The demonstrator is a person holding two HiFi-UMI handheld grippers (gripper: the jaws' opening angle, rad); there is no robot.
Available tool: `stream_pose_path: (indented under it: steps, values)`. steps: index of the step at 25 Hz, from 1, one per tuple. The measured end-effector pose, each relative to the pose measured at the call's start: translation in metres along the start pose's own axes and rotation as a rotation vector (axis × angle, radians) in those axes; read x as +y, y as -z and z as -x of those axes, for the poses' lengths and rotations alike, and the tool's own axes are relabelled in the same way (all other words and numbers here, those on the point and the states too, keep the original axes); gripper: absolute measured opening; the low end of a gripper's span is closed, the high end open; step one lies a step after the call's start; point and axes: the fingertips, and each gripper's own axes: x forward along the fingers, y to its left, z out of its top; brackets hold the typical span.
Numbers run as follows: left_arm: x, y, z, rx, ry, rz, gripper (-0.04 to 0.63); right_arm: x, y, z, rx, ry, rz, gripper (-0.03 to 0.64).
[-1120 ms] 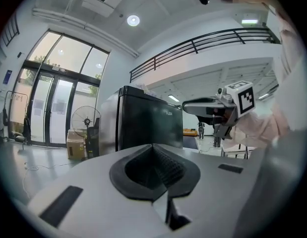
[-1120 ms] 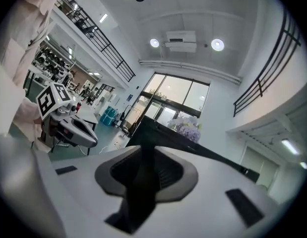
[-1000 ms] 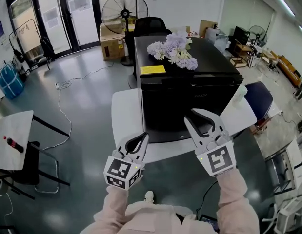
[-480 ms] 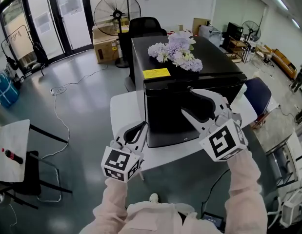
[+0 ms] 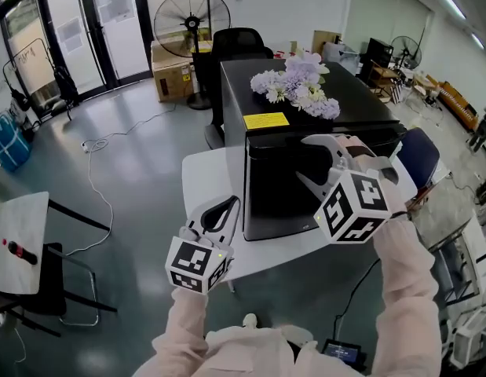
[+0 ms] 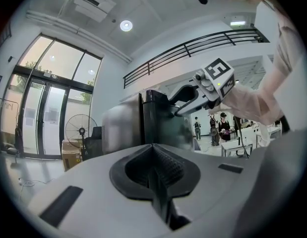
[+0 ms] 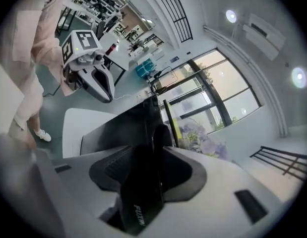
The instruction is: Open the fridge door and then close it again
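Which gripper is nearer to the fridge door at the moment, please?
Right. The right gripper is at the fridge door, its fingers just opening, with part of the door between them; the left gripper hangs shut, lower, off the door's left side.

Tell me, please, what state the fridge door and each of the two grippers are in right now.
Fridge door: looks closed.
Right gripper: jaws open, having just been opening, with the door's edge between them.
Left gripper: jaws shut, nothing between them.
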Motion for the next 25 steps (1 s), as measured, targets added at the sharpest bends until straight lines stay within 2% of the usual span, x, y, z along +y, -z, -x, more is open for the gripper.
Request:
stream_pose_path:
  steps: [3, 4, 7, 16, 20, 25]
  values:
    - [0.005, 0.006, 0.003, 0.014, -0.010, 0.004, 0.011, 0.001, 0.001, -0.002, 0.029, 0.008, 0.020, 0.179]
    - [0.006, 0.008, 0.004, 0.017, -0.013, 0.007, 0.011, 0.003, 0.001, -0.003, 0.035, 0.001, 0.036, 0.149]
    - [0.005, 0.013, 0.004, 0.023, -0.010, 0.015, 0.011, 0.005, 0.001, -0.005, 0.056, 0.000, 0.081, 0.163]
    - [-0.007, 0.021, 0.008, 0.031, -0.014, 0.030, 0.011, 0.006, 0.001, -0.005, 0.088, 0.025, 0.086, 0.150]
    - [-0.013, 0.017, 0.016, 0.031, -0.038, 0.027, 0.011, 0.005, -0.001, -0.003, 0.093, 0.024, 0.073, 0.146]
    - [-0.021, 0.016, 0.024, 0.031, -0.069, 0.037, 0.011, 0.006, -0.001, -0.001, 0.084, 0.070, 0.074, 0.144]
